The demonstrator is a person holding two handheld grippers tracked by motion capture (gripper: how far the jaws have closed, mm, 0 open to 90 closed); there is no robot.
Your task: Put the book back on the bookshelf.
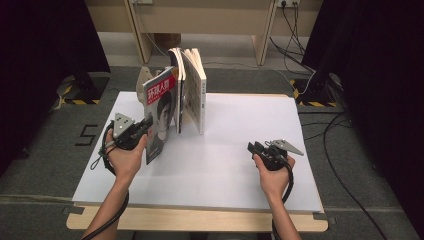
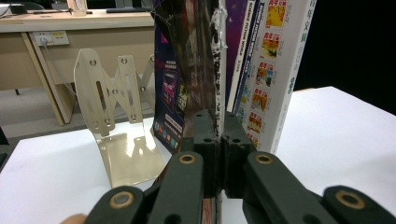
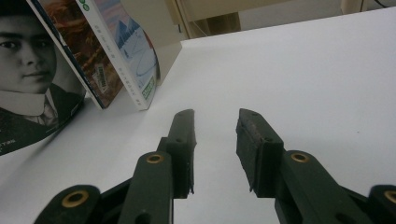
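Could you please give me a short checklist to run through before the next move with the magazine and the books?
1. Left gripper shut on the magazine: ok, the jaws pinch its edge.
2. Right gripper free: ok, jaws apart over bare table, nothing between them.
3. Magazine upright: not ok, it tilts, with its lower edge out toward the person.
4. Other books standing: ok, though they lean on each other.
5. Bookend in place: ok, it stands on the table beside the magazine.
6. Whether the bookend touches the magazine: cannot tell.
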